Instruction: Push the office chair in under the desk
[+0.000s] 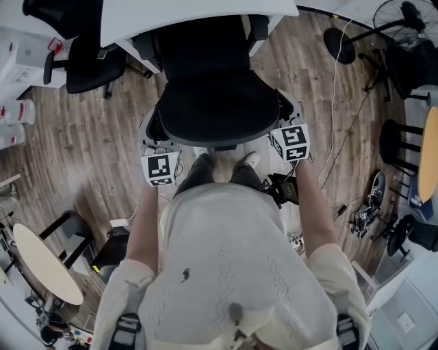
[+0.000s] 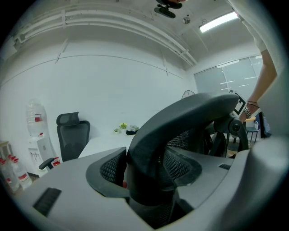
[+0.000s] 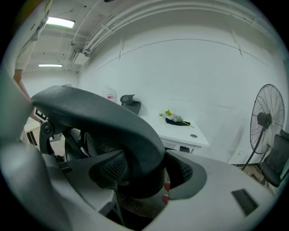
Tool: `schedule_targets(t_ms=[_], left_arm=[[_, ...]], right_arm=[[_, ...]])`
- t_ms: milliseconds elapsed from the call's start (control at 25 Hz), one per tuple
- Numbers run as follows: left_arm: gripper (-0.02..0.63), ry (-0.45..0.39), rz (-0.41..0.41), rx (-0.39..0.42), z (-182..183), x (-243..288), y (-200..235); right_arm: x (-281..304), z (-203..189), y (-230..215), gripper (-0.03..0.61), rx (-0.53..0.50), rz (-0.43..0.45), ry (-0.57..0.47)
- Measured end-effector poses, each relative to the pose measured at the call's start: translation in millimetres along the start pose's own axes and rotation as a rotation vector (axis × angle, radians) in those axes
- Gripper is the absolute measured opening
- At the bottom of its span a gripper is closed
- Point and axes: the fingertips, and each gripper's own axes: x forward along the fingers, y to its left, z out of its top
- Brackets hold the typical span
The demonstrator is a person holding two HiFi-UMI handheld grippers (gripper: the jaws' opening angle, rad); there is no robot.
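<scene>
A black office chair (image 1: 215, 89) stands right in front of me, its seat partly beneath the white desk (image 1: 198, 17). My left gripper (image 1: 153, 137) is shut on the left end of the chair's curved backrest rim (image 2: 180, 122). My right gripper (image 1: 285, 116) is shut on the right end of that rim (image 3: 99, 113). In the left gripper view the left gripper (image 2: 146, 176) wraps the rim with both jaws; in the right gripper view the right gripper (image 3: 140, 178) does the same. The person's feet (image 1: 226, 164) stand just behind the chair.
A second black chair (image 1: 82, 61) stands at the left of the desk. A standing fan (image 1: 404, 17) and floor cables (image 1: 335, 102) lie at the right, with shoes (image 1: 369, 205) beyond. A round table (image 1: 44, 263) sits at lower left. Flowers (image 3: 174, 116) rest on the desk.
</scene>
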Motion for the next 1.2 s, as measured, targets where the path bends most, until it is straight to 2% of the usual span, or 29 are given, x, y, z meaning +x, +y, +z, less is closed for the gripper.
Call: schedule_targets(t_ms=[1200], left_arm=[[0.276,-0.024,-0.009,0.042,0,43,65]], right_arm=[[66,30,6,0.278,-0.012,-0.04,-0.021]])
